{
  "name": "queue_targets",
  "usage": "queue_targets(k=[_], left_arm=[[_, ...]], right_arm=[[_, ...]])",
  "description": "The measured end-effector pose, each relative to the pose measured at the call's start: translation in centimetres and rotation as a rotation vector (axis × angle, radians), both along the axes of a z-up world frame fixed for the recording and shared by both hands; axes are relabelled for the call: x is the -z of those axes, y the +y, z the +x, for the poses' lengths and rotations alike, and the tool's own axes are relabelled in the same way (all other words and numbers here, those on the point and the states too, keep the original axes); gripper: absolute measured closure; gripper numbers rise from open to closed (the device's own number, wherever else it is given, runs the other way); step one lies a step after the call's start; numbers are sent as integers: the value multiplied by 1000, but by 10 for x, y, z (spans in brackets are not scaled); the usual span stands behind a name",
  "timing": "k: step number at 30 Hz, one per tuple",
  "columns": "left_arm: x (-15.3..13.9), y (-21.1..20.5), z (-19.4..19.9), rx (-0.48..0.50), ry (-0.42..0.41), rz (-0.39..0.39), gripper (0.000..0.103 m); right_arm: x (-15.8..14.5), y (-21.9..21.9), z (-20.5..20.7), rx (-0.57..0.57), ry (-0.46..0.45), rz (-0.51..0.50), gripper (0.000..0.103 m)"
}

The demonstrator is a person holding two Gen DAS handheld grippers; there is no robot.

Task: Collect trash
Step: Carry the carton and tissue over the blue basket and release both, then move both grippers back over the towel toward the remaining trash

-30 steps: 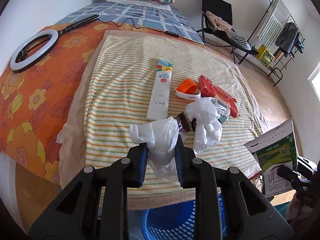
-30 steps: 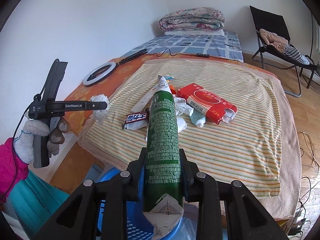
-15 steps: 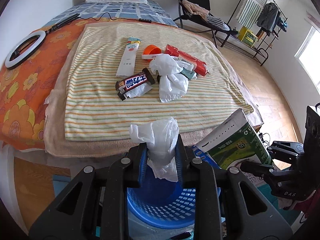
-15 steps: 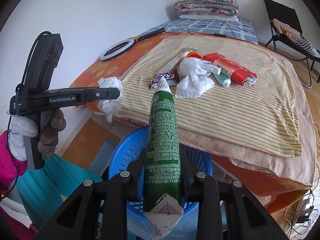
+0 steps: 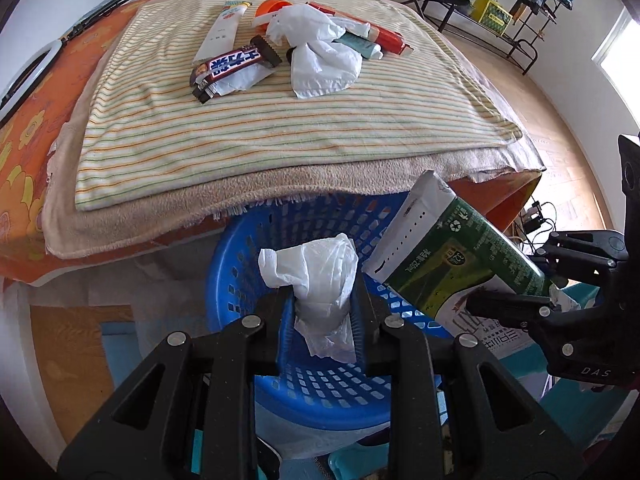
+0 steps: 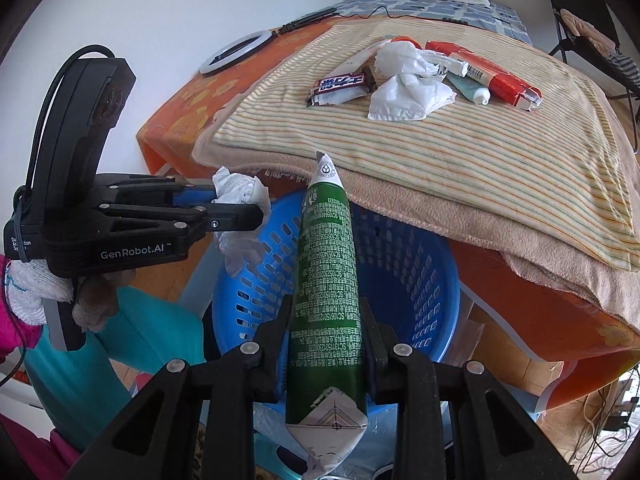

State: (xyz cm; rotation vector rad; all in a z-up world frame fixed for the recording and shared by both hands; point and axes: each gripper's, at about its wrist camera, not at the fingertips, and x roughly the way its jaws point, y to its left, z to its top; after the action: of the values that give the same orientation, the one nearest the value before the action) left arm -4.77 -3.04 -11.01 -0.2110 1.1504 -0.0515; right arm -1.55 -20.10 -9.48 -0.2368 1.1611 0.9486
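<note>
My left gripper (image 5: 322,312) is shut on a crumpled white plastic bag (image 5: 316,276) and holds it over the blue basket (image 5: 240,240). My right gripper (image 6: 326,320) is shut on a green drink carton (image 6: 326,276), also over the blue basket (image 6: 432,280). In the left wrist view the carton (image 5: 452,260) sits at the basket's right rim. In the right wrist view the left gripper (image 6: 256,206) with its bag (image 6: 236,192) is at the basket's left rim.
On the striped blanket (image 5: 280,128) lie a candy bar wrapper (image 5: 232,68), a white plastic bag (image 5: 320,60), a white box (image 5: 222,28), an orange cup (image 5: 268,8), a red pack (image 6: 488,76) and a tube (image 6: 468,90). The bed edge overhangs the basket.
Both grippers have moved down from the bed's edge to just above the blue basket, each still holding its item.
</note>
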Motion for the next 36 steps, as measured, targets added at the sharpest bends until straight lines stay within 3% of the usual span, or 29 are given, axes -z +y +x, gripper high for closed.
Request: queue_targets(k=[8, 10, 14, 16, 20, 22, 29, 32, 34, 36], left_arm=[[14, -12, 1, 32, 48, 24, 79], [20, -12, 2, 29, 65, 38, 79], [27, -9, 4, 11, 89, 32, 76], [27, -9, 4, 8, 86, 39, 69], [26, -7, 5, 1, 85, 46, 66], [26, -5, 4, -6, 83, 44, 55], [20, 0, 4, -23, 65, 41, 54], [15, 3, 5, -33, 48, 42, 54], [10, 5, 7, -41, 36, 43, 54], [4, 10, 9, -54, 25, 36, 54]], right_arm=[[14, 4, 0, 7, 22, -35, 75], [17, 9, -1, 0, 4, -51, 81], [22, 15, 4, 1, 15, -49, 81], [21, 16, 5, 12, 7, -52, 72], [18, 16, 5, 22, -22, -59, 58], [17, 15, 4, 26, -31, -62, 52], [15, 11, 5, 42, -31, -66, 51], [12, 7, 6, 58, -32, -60, 44], [8, 1, 7, 75, -33, -54, 32], [5, -2, 11, 93, -16, -45, 29]])
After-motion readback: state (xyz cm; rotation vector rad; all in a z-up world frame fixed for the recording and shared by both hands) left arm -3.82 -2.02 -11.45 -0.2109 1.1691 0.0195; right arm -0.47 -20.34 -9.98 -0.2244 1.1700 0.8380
